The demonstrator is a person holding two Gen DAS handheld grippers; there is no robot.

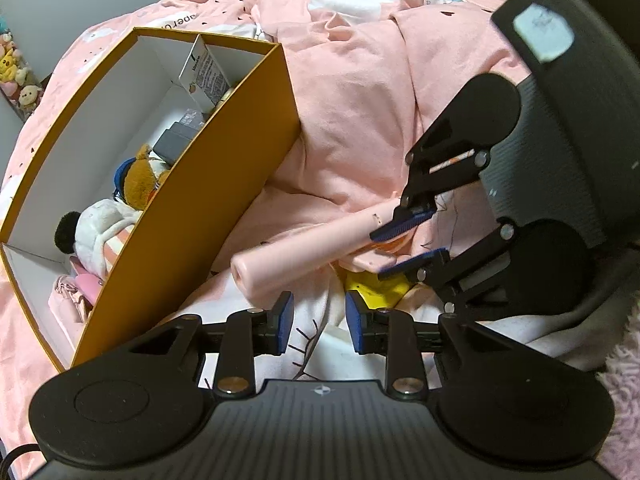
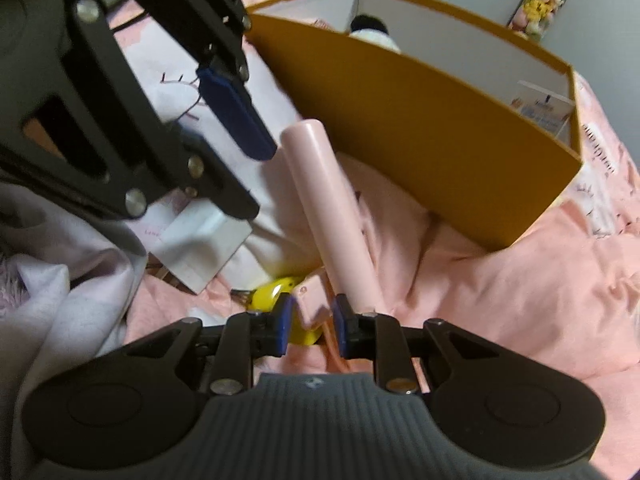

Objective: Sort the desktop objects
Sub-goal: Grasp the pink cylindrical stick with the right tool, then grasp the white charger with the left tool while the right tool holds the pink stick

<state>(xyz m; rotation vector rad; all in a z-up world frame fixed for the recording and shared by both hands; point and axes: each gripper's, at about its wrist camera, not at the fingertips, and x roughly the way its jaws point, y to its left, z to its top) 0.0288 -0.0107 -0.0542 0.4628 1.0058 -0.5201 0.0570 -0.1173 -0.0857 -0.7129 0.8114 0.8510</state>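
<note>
The right gripper (image 2: 310, 322) pinches the end of a pink tube (image 2: 328, 208), which lies on the pink blanket (image 2: 520, 280) just beside the long wall of the orange box (image 2: 420, 136). The left gripper (image 1: 319, 322) is spread and holds nothing, close to the tube's free end. A yellow toy (image 2: 276, 294) lies under the tube, near a white card (image 2: 200, 248). Inside the box are plush toys (image 1: 104, 220) and a small carton (image 1: 204, 76).

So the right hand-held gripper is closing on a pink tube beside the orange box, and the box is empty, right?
Not empty. The left wrist view shows the orange box already holding plush toys. The right hand-held gripper is indeed around the pink tube beside it.
</note>
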